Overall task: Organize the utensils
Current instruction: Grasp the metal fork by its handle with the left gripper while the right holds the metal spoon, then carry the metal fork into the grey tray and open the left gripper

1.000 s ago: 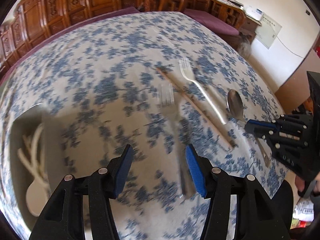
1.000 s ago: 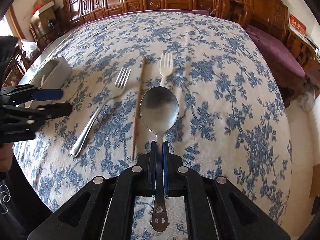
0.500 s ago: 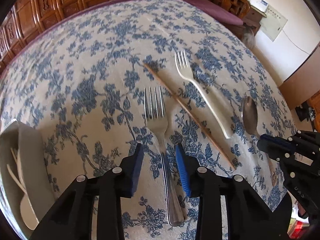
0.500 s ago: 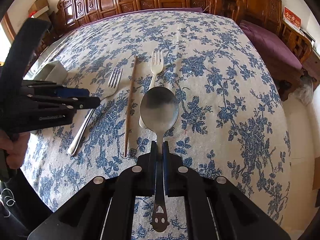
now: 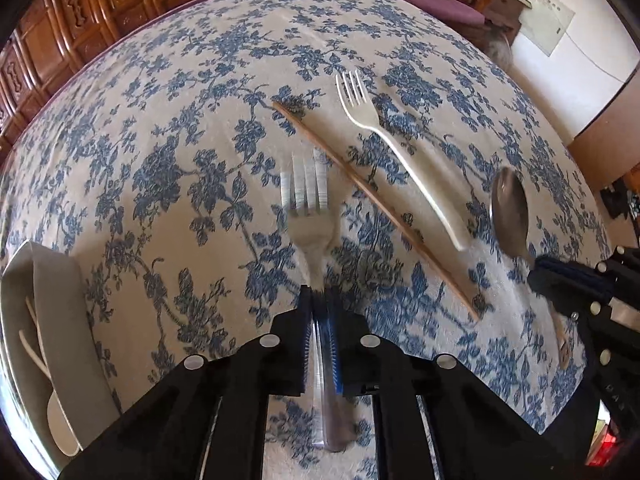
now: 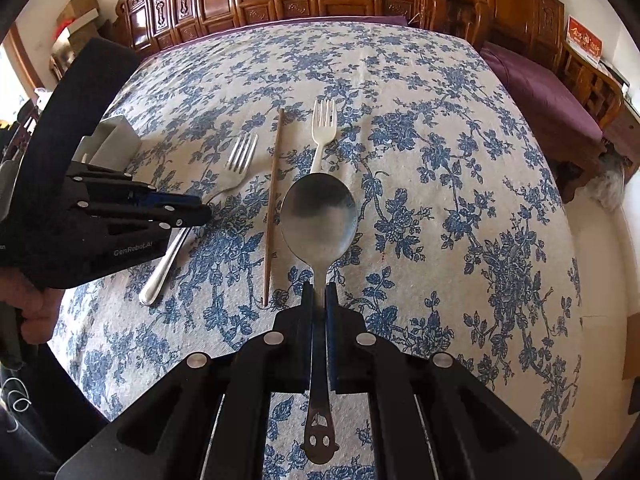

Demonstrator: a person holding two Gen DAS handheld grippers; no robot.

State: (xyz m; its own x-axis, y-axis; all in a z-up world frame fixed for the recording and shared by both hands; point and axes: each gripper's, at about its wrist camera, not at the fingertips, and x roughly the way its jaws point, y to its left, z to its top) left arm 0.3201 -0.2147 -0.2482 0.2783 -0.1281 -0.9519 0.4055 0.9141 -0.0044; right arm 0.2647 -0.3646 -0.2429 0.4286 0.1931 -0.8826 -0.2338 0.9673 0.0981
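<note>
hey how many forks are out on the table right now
2. A metal fork is clamped in the left gripper; a white plastic fork lies on the tablecloth beyond the spoon. The grey holder may hide others.

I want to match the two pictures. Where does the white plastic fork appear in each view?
Left wrist view: the white plastic fork lies upper right of centre, slanting, right of the wooden chopstick.
Right wrist view: the fork lies above centre, its handle hidden behind the metal spoon's bowl.
Shared landmark: the chopstick lies just left of the fork in both.
</note>
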